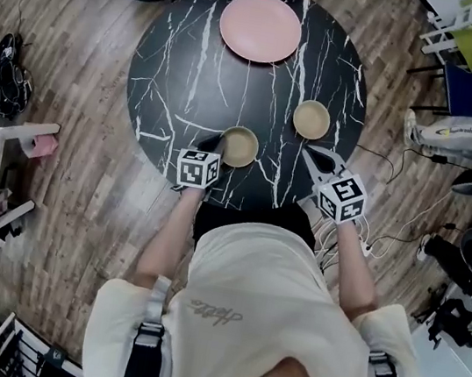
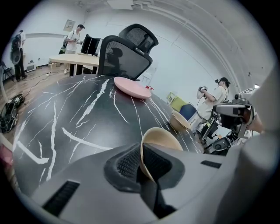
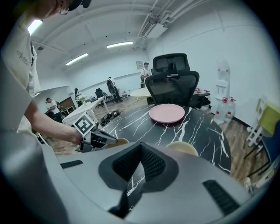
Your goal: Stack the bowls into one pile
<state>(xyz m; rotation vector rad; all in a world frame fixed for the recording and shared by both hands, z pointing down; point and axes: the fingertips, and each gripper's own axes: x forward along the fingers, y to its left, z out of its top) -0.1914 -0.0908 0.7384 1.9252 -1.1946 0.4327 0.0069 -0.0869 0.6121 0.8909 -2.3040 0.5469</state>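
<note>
Beige rim of the near bowl [image 2: 162, 139] is pinched between the ribbed black pads of the left gripper [image 2: 142, 162]: one pad is inside the wall and the other outside, both pressing on it. From the head view, this left gripper [image 1: 214, 146] reaches the bowl's left edge, and the near bowl [image 1: 239, 146] sits by the front edge of the round black marble-patterned table [image 1: 178, 50].

The right gripper [image 3: 140, 152] has its jaws pressed together with nothing between them; only the veined tabletop shows below the pads. In the head view the right gripper [image 1: 312, 157] is over the table's front right part, just short of the far bowl [image 1: 311, 119], and is not touching it. That far bowl [image 3: 181, 148] stands upright, apart from the near one, to its right and a little farther back.

Beyond both bowls, a pink plate [image 1: 261, 27] lies near the table's far side. A black mesh office chair [image 3: 171, 83] stands behind the table on a wooden plank floor [image 1: 83, 203].
</note>
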